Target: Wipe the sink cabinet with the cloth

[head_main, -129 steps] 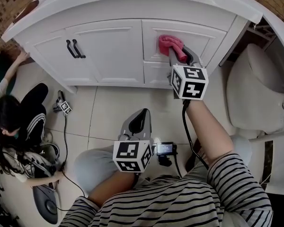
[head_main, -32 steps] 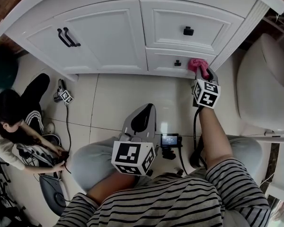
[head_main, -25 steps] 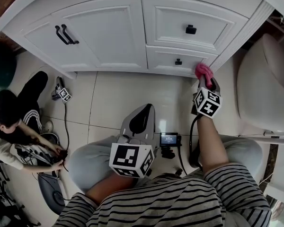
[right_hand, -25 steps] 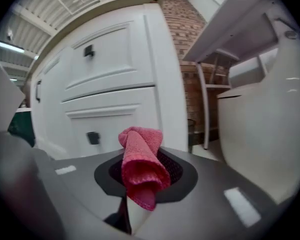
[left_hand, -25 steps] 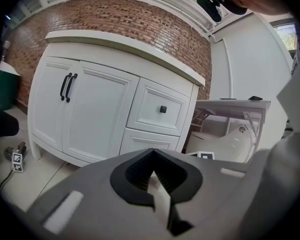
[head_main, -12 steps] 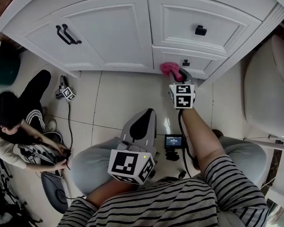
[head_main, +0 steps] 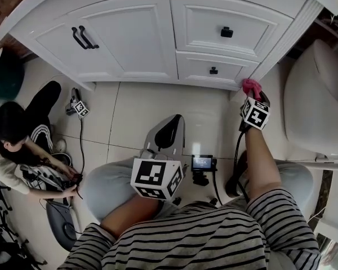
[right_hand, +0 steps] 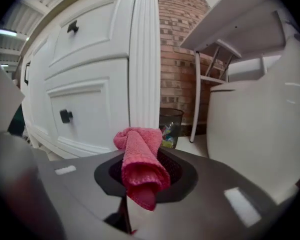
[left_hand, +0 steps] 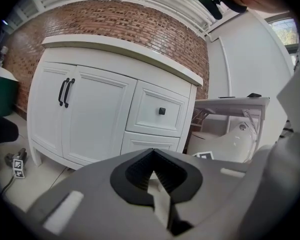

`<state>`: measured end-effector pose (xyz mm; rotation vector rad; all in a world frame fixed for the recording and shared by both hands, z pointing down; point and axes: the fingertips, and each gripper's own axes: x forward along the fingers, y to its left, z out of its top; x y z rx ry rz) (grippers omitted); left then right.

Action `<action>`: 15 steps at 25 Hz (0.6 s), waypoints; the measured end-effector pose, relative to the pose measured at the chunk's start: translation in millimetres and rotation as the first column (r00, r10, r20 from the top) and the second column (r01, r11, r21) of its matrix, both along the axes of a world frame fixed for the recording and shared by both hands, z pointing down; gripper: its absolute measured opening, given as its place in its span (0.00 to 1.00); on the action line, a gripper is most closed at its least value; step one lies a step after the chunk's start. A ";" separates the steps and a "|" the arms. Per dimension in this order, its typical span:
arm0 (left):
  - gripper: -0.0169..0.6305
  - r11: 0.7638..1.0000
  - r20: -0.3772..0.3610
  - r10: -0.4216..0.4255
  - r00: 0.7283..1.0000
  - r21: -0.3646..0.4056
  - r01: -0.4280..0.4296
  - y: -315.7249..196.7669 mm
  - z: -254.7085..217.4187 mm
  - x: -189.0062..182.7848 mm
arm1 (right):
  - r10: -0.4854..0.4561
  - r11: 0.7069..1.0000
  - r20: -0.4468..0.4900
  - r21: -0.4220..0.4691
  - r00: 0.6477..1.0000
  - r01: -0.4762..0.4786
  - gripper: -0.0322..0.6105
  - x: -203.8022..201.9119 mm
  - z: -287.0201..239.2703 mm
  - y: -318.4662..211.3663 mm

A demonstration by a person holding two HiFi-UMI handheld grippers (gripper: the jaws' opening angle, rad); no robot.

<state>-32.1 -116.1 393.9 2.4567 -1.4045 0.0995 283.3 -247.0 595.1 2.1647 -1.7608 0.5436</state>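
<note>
The white sink cabinet (head_main: 138,38) fills the top of the head view, with two doors on the left and two drawers on the right. My right gripper (head_main: 251,93) is shut on a pink cloth (head_main: 249,85), which is pressed against the foot of the cabinet's right corner post (head_main: 279,44). In the right gripper view the rolled cloth (right_hand: 140,159) sticks out of the jaws just before that fluted post (right_hand: 144,59). My left gripper (head_main: 168,135) rests above my knee, well back from the cabinet (left_hand: 97,119), shut and holding nothing.
A white toilet (head_main: 312,94) stands close on the right, and a dark waste bin (right_hand: 169,126) sits between it and the cabinet. A person (head_main: 17,145) sits on the tiled floor at the left among cables. A small screen device (head_main: 201,163) lies between my knees.
My right gripper has swept the cloth to the right along the cabinet's bottom edge, from under the lower drawer to the right corner post. The left gripper has stayed put.
</note>
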 end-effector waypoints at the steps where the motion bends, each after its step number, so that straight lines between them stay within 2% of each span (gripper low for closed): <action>1: 0.03 1.000 0.006 -0.005 1.000 0.003 0.005 0.4 -0.5 -0.8 | -0.018 0.999 0.001 0.030 1.000 0.018 0.19 -5.0 -21.2 2.7; 5: 0.03 1.000 0.036 -0.017 0.999 0.021 0.016 3.5 -2.9 -0.7 | -0.137 0.980 0.004 0.147 0.991 0.135 0.19 -39.4 -124.9 24.6; 9: 0.03 0.998 0.061 -0.038 0.997 0.060 0.034 3.8 -10.8 -2.4 | -0.274 0.922 0.007 0.286 0.962 0.261 0.19 -79.7 -227.1 76.4; 12: 0.03 0.995 0.065 -0.066 0.996 0.078 0.061 14.1 -13.9 -11.0 | -0.325 0.877 0.043 0.389 0.945 0.283 0.19 -99.0 -257.3 133.0; 15: 0.03 0.993 0.064 -0.094 0.993 0.073 0.090 19.7 -11.3 -17.0 | -0.307 0.865 0.041 0.430 0.951 0.260 0.19 -100.1 -249.9 162.1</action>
